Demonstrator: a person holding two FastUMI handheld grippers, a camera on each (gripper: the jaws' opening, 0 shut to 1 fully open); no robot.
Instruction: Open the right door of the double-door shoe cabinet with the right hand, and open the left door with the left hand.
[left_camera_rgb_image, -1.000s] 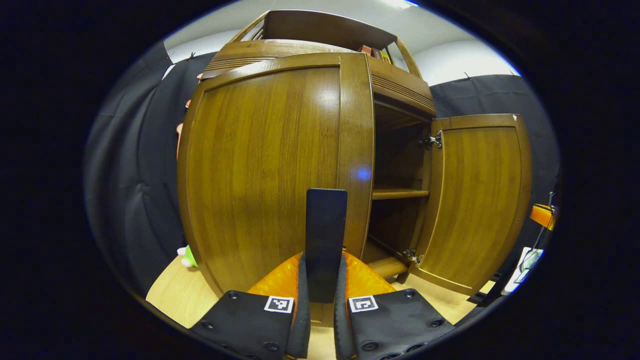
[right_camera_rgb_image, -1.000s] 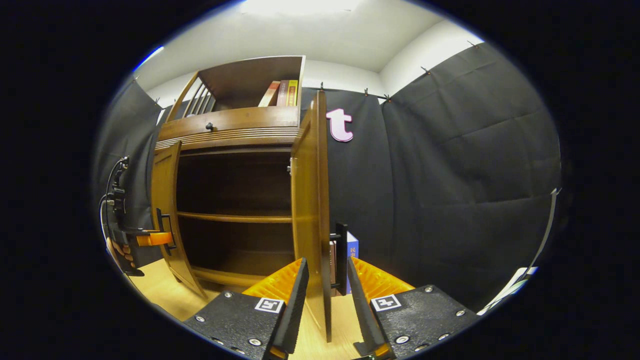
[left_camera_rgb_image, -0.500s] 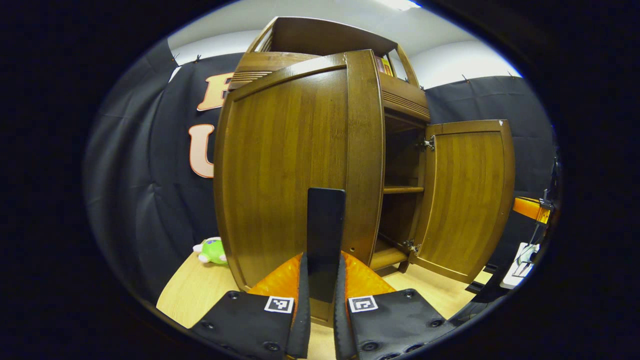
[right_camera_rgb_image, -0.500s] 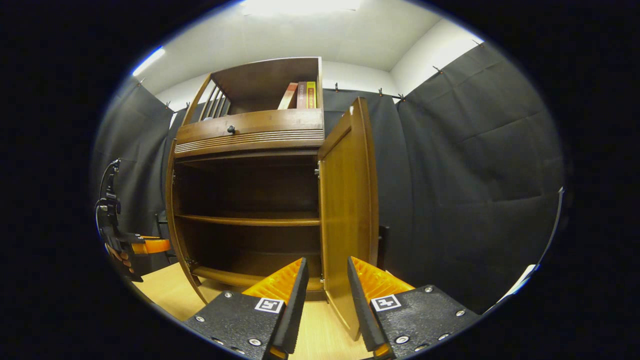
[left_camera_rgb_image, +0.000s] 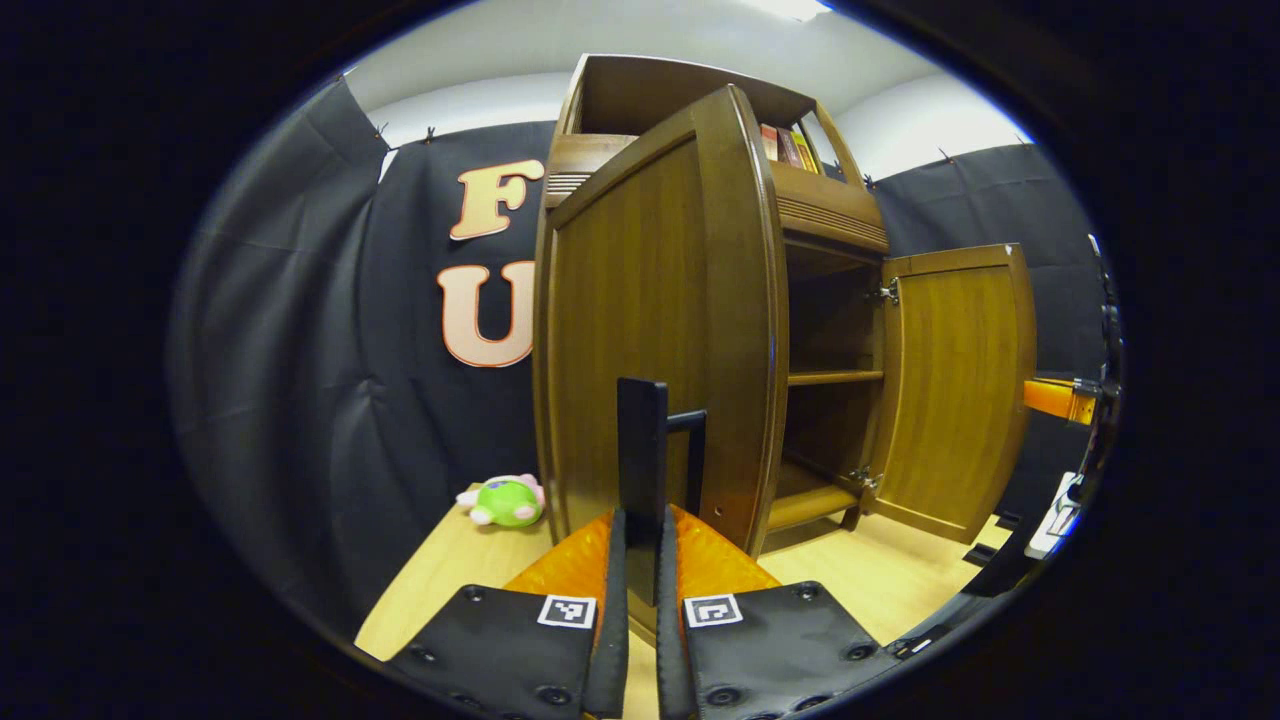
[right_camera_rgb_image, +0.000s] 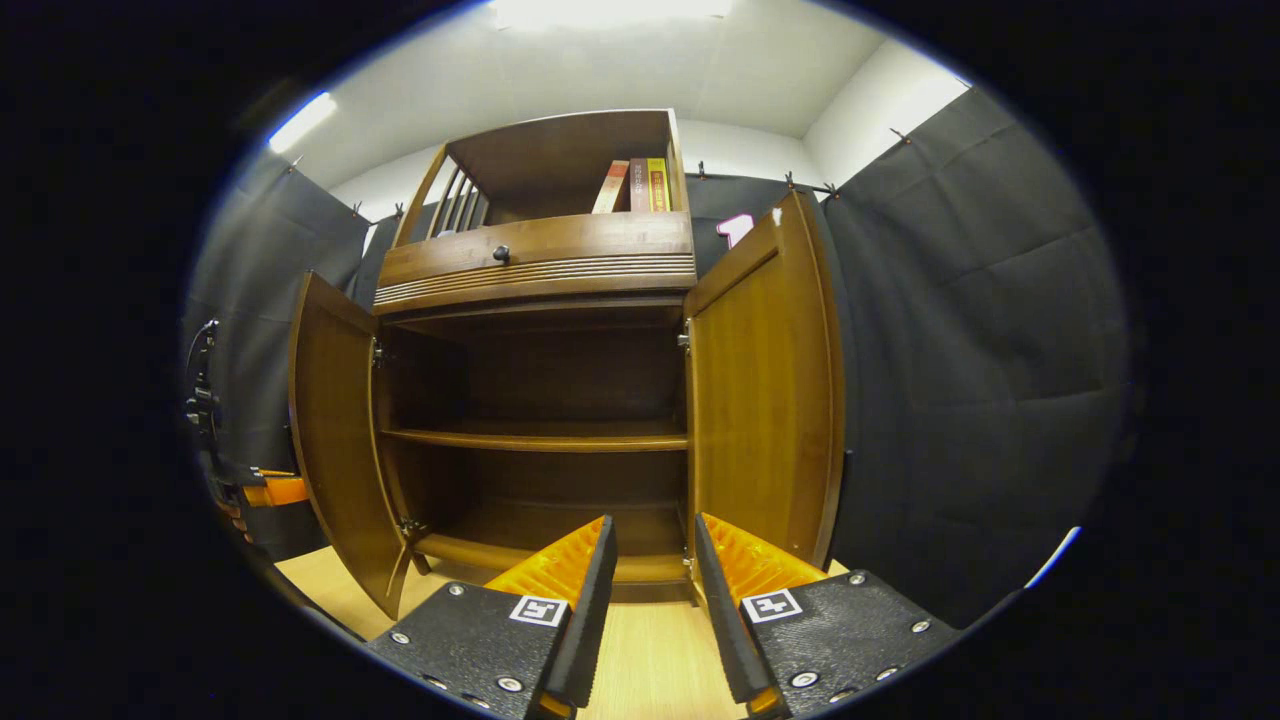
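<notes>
Wooden left door (left_camera_rgb_image: 650, 330) at frame centre, swung wide, upright handle (left_camera_rgb_image: 642, 470) clamped in left hand-held gripper (left_camera_rgb_image: 640, 590); right door (right_camera_rgb_image: 765, 390) open right of centre, just beyond right hand-held gripper (right_camera_rgb_image: 650, 590), parted, empty.

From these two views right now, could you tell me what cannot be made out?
- Left gripper view: the left door hides the cabinet's left half.
- Right gripper view: the right door's handle sits behind its panel.
- Both views: book titles too small; shelf depths too dark.
</notes>
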